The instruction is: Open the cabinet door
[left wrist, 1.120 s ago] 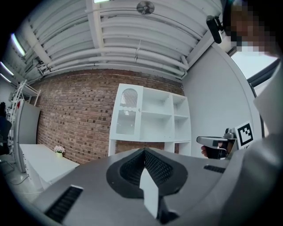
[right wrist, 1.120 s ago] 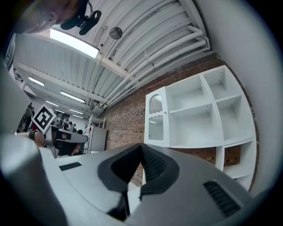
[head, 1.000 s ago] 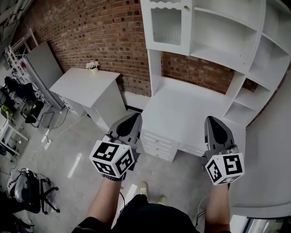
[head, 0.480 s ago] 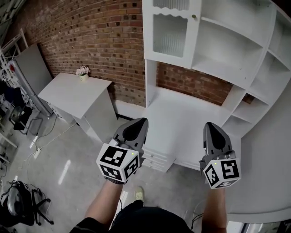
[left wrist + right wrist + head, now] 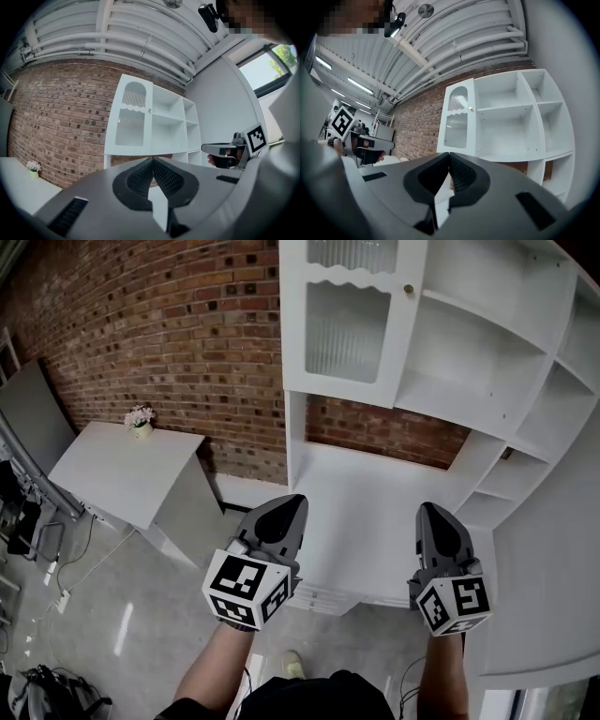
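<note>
The white cabinet door (image 5: 347, 329) has a ribbed glass panel and a small round knob (image 5: 408, 289) at its right edge; it is closed, at the upper left of a white shelf unit. My left gripper (image 5: 284, 506) and right gripper (image 5: 433, 514) are held side by side above the desk top, well short of the door, both shut and empty. In the left gripper view the door (image 5: 133, 124) stands straight ahead beyond the left gripper (image 5: 152, 161). In the right gripper view the door (image 5: 458, 123) and knob (image 5: 470, 108) lie ahead of the right gripper (image 5: 449, 157).
Open shelves (image 5: 487, 343) fill the unit right of the door, above a white desk top (image 5: 366, 493) with drawers (image 5: 323, 598) below. A brick wall (image 5: 169, 324) runs behind. A separate white table (image 5: 122, 474) with a small flower pot (image 5: 139, 418) stands at left.
Both grippers and the person have moved forward toward the shelf unit; the door now looks larger and nearer, and the side table has slid leftward in the head view. Both jaws stayed shut.
</note>
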The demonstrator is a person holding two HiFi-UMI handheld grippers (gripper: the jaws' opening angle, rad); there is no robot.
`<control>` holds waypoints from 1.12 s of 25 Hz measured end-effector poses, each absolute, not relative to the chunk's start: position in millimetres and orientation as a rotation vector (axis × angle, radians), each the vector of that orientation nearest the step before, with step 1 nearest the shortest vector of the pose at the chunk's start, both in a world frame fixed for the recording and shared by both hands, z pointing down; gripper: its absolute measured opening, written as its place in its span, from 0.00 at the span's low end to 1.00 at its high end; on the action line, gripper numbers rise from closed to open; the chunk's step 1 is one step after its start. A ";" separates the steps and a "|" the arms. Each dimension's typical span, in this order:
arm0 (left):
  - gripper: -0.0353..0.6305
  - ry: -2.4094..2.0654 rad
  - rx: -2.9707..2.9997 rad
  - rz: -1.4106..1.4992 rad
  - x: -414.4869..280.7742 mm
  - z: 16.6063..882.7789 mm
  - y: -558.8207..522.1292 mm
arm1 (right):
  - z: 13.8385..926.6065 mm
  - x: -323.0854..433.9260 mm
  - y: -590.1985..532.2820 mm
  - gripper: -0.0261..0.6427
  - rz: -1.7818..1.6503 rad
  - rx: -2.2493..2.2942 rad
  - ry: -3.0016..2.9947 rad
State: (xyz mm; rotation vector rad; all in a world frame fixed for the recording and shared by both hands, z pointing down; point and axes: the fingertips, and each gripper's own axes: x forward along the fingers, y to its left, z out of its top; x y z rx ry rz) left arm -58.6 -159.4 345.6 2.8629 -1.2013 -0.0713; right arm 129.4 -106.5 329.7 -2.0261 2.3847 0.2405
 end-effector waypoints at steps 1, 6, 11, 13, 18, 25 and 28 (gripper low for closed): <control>0.06 -1.187 2.872 -0.071 -57.8 345.3 -166.9 | 332.0 128.8 -112.0 0.04 0.237 -2.037 2.381; 0.06 -1.134 2.926 -0.079 -43.2 332.6 -199.7 | 328.7 127.3 -134.7 0.04 0.238 -2.063 2.368; 0.06 -1.151 3.010 -0.081 -16.7 304.2 -232.4 | 325.9 137.5 -163.1 0.04 0.243 -2.028 2.363; 0.06 -1.184 3.061 -0.072 -2.9 288.0 -246.0 | 325.0 144.0 -179.0 0.04 0.243 -2.000 2.368; 0.06 -1.276 3.177 -0.066 37.0 237.4 -276.4 | 308.7 164.0 -221.2 0.04 0.273 -1.903 2.388; 0.06 -1.430 3.269 -0.090 95.3 182.7 -321.1 | 288.0 194.0 -268.2 0.04 0.341 -1.776 2.431; 0.06 -1.517 3.322 -0.044 121.2 162.1 -343.5 | 285.5 212.3 -287.2 0.04 0.346 -1.743 2.444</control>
